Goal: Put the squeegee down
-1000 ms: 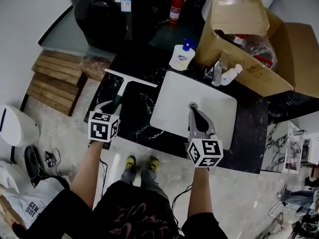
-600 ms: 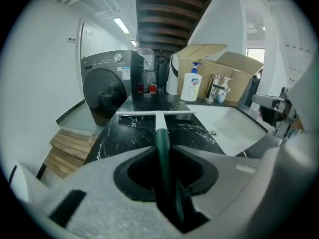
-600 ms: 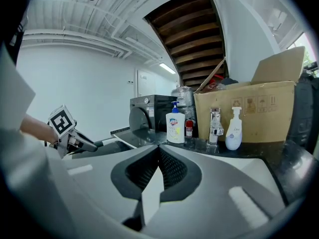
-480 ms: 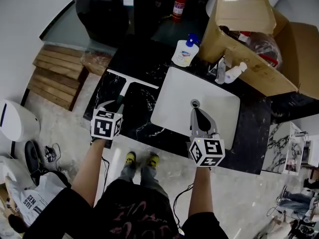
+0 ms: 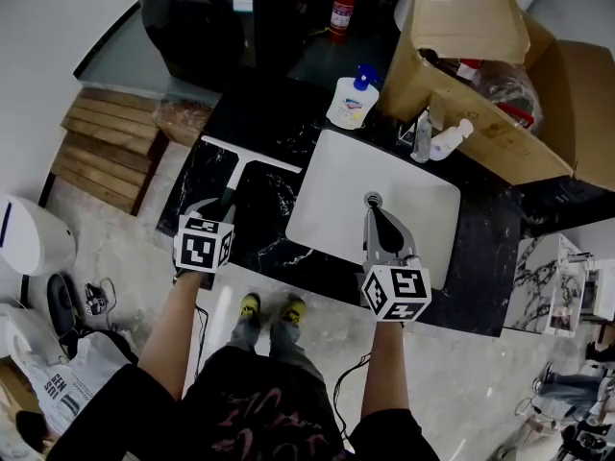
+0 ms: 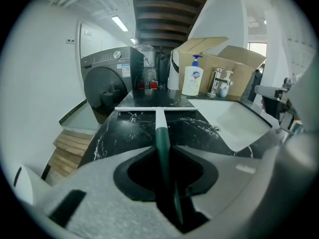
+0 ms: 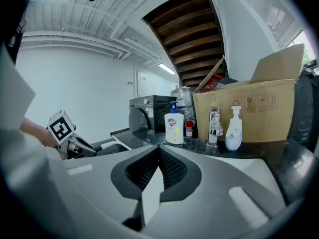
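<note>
The squeegee (image 5: 252, 155) has a white blade and a dark green handle (image 6: 162, 138). It stretches away from me over the black marble counter (image 5: 259, 224), left of the sink. My left gripper (image 5: 219, 203) is shut on the green handle, and its pads press both sides of it (image 6: 163, 151). The blade lies across the counter's far part; whether it touches the stone I cannot tell. Over the white sink basin (image 5: 336, 195) my right gripper (image 5: 373, 211) is shut with nothing in it (image 7: 159, 156).
A soap pump bottle (image 5: 352, 104), a chrome faucet (image 5: 421, 137) and a white bottle (image 5: 448, 142) stand behind the sink. A large open cardboard box (image 5: 490, 75) fills the back right. A washing machine (image 5: 192, 22) and wooden steps (image 5: 106, 157) lie to the left.
My left gripper has sunk slightly toward the counter with the squeegee still in it. The right gripper has kept still.
</note>
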Motion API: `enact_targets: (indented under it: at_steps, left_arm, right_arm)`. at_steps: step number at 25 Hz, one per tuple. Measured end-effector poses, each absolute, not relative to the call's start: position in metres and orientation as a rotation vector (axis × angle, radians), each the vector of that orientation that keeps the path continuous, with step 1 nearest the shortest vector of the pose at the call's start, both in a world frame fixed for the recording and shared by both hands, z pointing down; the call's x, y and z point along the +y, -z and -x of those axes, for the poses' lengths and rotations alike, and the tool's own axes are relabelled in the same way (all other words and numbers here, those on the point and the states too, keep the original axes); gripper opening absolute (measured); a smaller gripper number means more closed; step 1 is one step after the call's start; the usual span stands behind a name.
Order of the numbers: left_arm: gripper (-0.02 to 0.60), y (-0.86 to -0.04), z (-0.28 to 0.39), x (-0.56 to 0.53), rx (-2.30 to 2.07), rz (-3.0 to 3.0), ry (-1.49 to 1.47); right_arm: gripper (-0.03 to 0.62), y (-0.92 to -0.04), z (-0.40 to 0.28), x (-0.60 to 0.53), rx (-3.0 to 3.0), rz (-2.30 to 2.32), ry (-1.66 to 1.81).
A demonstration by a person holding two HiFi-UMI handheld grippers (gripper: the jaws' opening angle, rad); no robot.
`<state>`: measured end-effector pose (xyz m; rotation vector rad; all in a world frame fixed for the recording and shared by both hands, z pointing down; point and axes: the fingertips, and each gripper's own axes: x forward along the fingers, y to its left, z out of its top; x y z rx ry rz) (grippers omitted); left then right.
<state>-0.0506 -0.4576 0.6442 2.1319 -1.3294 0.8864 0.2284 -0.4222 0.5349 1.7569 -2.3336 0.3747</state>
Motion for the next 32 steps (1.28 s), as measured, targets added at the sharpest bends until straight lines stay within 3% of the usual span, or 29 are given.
enact_targets:
  at_steps: [21,32]
  left_arm:
    - [0.179,-0.611,0.047,-0.464,-1.356,-2.260,-0.769]
    - [0.056,-0.556,0.060,-0.467,-1.491,-2.344,-0.614]
  right_arm:
    - [0.012,-0.528,-0.225,-0.423,-2.332,-1.773,-0.366]
    - [0.012,-0.503,-0.215,-0.410,-2.351,-1.817,-0.355]
